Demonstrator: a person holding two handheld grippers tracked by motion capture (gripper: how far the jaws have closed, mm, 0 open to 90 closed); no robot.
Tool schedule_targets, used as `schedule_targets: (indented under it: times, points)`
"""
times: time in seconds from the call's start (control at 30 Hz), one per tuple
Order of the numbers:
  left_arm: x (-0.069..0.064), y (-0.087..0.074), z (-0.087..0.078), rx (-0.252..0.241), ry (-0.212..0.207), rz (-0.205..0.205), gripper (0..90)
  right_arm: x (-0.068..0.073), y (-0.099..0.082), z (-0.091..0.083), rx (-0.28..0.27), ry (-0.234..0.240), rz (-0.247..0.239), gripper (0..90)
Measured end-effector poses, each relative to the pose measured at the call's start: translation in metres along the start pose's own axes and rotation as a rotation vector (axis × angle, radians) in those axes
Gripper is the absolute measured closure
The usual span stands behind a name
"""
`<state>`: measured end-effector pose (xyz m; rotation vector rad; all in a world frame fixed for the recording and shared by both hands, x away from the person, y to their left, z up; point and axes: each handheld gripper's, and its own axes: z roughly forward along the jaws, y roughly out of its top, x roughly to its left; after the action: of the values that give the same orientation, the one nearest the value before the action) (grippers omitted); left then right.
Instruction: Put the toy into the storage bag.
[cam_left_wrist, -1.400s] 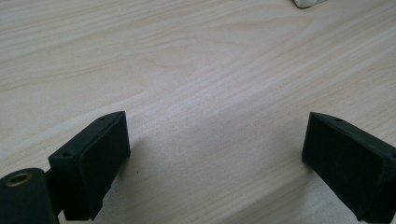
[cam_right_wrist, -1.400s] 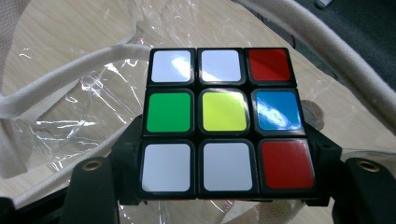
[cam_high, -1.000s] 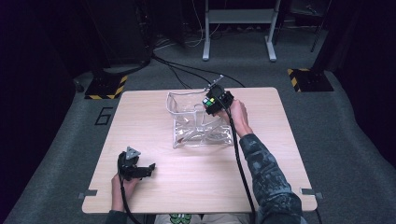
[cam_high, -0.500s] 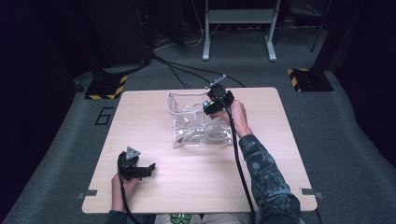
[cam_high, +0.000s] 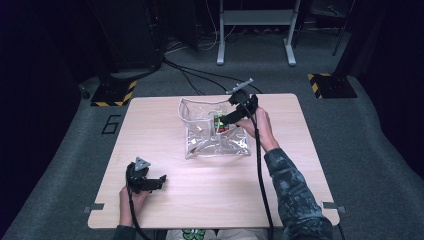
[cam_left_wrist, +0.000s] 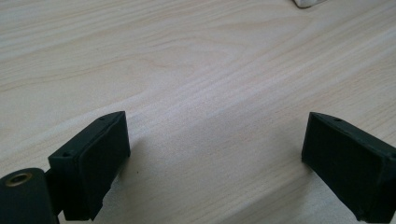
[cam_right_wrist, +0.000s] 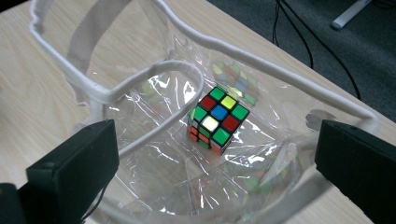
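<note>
A: Where's the right gripper (cam_high: 223, 121) at the moment?

B: Above the clear plastic bag (cam_right_wrist: 261, 186), over its open mouth. Its jaws have just been opening and now stand wide apart with nothing pressed between them.

A: And the puzzle cube (cam_right_wrist: 218, 119)?

B: Below the right gripper and ahead of its jaws, sitting on the bottom of the bag, free of both pads. From the right gripper view it lies between the two jaws but farther off, with the bag's white-trimmed rim (cam_right_wrist: 140, 77) looping just in front of it.

A: Does the bag touch the gripper?

B: I can't tell; the rim passes close by the jaw tips.

A: The left gripper (cam_high: 159, 181)?

B: Well apart from the bag, low over the wooden table (cam_left_wrist: 196, 70). Its jaws are spread wide too, with only bare tabletop between them.
</note>
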<state>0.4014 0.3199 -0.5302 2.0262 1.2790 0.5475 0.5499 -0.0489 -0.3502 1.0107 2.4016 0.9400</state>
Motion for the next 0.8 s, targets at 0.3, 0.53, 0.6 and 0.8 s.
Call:
schedule_targets:
  times: [0.3, 0.53, 0.6, 0.8]
  points:
    - [0.0, 0.0, 0.0, -0.003, 0.0, 0.001, 7.3, -0.002, -0.016, -0.028, -0.039, -0.025, 0.008, 0.0]
    - [0.0, 0.0, 0.0, 0.0, -0.001, 0.002, 7.3, -0.004, -0.027, -0.043, -0.053, -0.043, 0.007, 0.0]
    - [0.0, 0.0, 0.0, 0.0, -0.001, 0.002, 7.3, -0.004, -0.03, -0.046, -0.063, -0.049, 0.0, 0.0]
    - [0.0, 0.0, 0.0, -0.003, 0.0, 0.001, 7.3, -0.004, -0.039, -0.055, -0.06, -0.061, -0.003, 0.0]
